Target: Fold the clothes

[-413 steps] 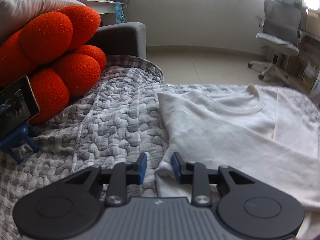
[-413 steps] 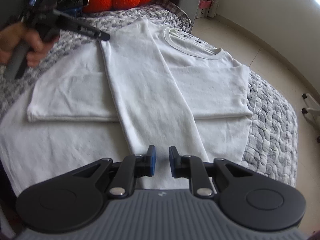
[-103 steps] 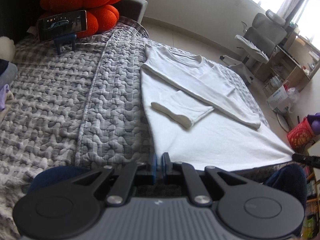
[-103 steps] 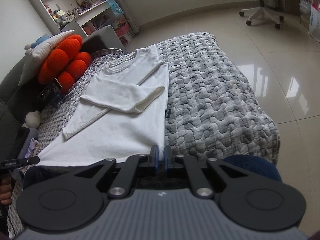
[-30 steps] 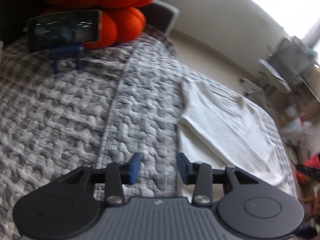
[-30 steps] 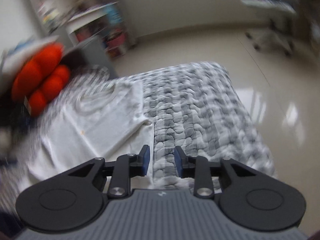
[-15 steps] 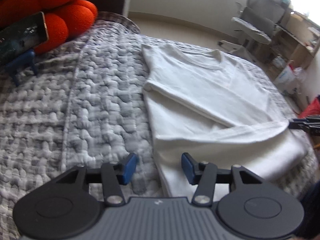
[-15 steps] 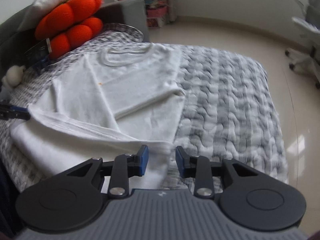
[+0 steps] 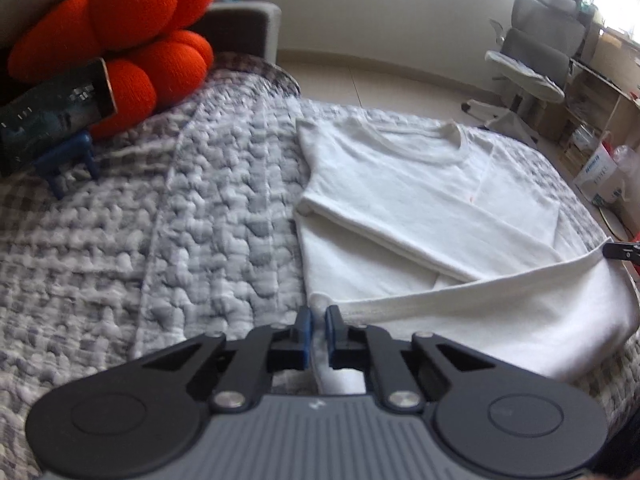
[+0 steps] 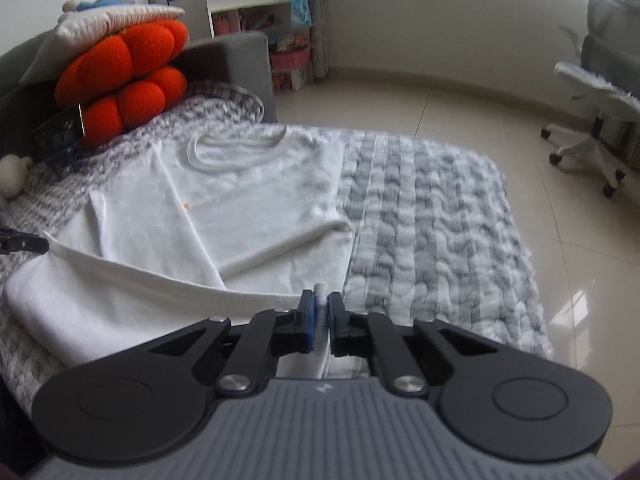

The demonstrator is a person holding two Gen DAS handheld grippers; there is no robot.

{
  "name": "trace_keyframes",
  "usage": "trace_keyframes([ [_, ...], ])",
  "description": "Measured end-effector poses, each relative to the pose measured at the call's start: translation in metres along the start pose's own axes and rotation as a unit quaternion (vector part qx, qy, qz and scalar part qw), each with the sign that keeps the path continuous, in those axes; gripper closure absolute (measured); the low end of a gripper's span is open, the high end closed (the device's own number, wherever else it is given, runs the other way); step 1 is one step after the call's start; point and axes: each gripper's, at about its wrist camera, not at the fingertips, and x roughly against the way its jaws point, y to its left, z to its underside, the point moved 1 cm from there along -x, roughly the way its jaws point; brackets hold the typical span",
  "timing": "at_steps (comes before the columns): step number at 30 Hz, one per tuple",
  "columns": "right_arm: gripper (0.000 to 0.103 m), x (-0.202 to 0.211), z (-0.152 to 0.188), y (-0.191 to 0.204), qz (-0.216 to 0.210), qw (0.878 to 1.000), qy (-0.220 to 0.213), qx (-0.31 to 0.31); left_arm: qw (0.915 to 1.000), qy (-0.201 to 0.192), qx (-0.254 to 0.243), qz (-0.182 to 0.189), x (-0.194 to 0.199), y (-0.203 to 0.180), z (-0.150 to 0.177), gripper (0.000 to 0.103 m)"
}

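A: Left wrist view first: what is being held between the fingers of the left gripper point(image 9: 317, 328)?

B: A bunched corner of the white shirt point(image 9: 420, 200) is being pinched there, with the blue pads nearly closed on the cloth. The same is being shown by the right wrist view: the right gripper point(image 10: 319, 318) is being pressed onto the opposite hem corner, a small tuft of fabric being squeezed between its pads.

A: And beyond the fingertips?

B: The hem is being carried as a slack band between the two grippers, sagging in the middle and hanging just above the rest of the garment. Farther ahead, the shirt is being supported flat on the grey quilt point(image 9: 208, 216), sleeves already lying turned in over the chest, collar point(image 10: 236, 148) at the far end. Beyond that, an orange cushion point(image 10: 124, 80) is being leaned against the sofa arm.

A: How is the cloth judged to handle?

B: It is judged light, soft and limp; no shape is being kept by it, so both corners are probably needed at once to stop the edge collapsing. Thin knit can be slipped out of a shallow pinch, so a hold deep on the doubled hem seems safest. A fold toward the collar is being suggested by the raised hem.
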Motion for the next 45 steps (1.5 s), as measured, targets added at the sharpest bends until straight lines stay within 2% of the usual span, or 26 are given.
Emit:
trace_keyframes([
  [4, 0.096, -0.007, -0.009, 0.005, 0.028, 1.000, -0.006, 0.004, 0.9998, -0.014, -0.008, -0.015, -0.003, -0.003, -0.009, 0.095],
  [9, 0.096, -0.034, -0.008, 0.008, 0.056, 0.998, 0.025, -0.011, 0.9984, -0.004, -0.030, -0.047, -0.031, -0.012, -0.010, 0.095],
  [11, 0.096, -0.040, -0.002, 0.012, 0.066, 0.997, 0.037, 0.000, 0.9979, -0.018, -0.036, -0.051, -0.034, -0.015, -0.005, 0.095],
  [17, 0.096, -0.031, -0.002, 0.010, 0.063, 0.998, -0.001, -0.012, 0.9976, -0.051, -0.021, -0.042, -0.026, -0.007, 0.001, 0.095],
  [21, 0.096, -0.025, -0.005, 0.017, 0.073, 0.997, -0.029, -0.007, 0.9949, -0.079, -0.039, -0.050, -0.023, -0.015, 0.001, 0.095],
  [28, 0.096, -0.035, -0.001, 0.020, 0.096, 0.995, -0.008, 0.002, 0.9928, -0.096, -0.033, -0.064, -0.027, -0.017, 0.001, 0.095],
  [30, 0.096, -0.037, 0.000, 0.020, 0.100, 0.995, -0.003, 0.004, 0.9905, -0.107, -0.042, -0.076, -0.027, -0.022, 0.000, 0.095],
  [36, 0.096, -0.044, 0.002, 0.022, 0.113, 0.994, 0.011, 0.010, 0.9867, -0.095, -0.077, -0.107, -0.041, -0.034, 0.006, 0.093],
  [40, 0.096, -0.039, 0.001, 0.019, 0.112, 0.994, 0.000, -0.010, 0.9867, -0.096, -0.071, -0.110, -0.035, -0.031, 0.008, 0.090],
  [45, 0.096, -0.033, -0.001, 0.022, 0.115, 0.993, -0.023, -0.011, 0.9868, -0.106, -0.055, -0.109, -0.031, -0.028, 0.006, 0.092],
])
